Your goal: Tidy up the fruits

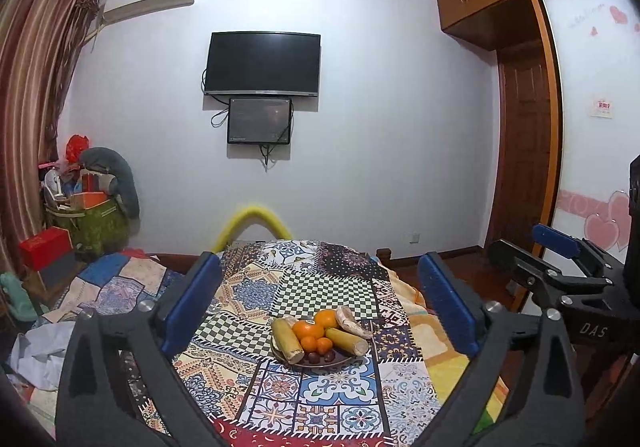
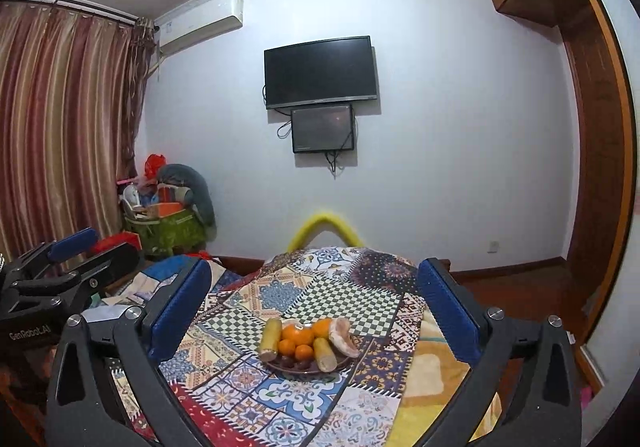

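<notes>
While both tools hung back from the patchwork-covered worktop [image 1: 320, 399], the fruit already lay gathered on one dark plate [image 1: 338, 362]: several oranges [image 1: 308, 329] heaped in the middle, two yellowish cobs of corn [image 1: 287, 341] slanting to either side of them, a pale pinkish piece [image 1: 352, 323] at the far right edge, and small dark round fruits [image 1: 320, 358] at the near rim. The left hand-held gripper [image 1: 320, 299] stood spread wide with nothing between its blue pads [image 1: 192, 307], and the right hand-held gripper [image 2: 316, 307] was likewise wide apart and held nothing; each framed the plate from well short of it. That scene suited two readings: a heap waiting to be sorted out onto the cloth or elsewhere, or a pile just completed with both tools drawn clear. The pictures did not settle which. No second dish or bin showed on the cloth. Should any piece be lifted, the oranges would probably roll, and the crowded stacking would leave little room for a pad to slip beside one item without nudging its neighbour.
</notes>
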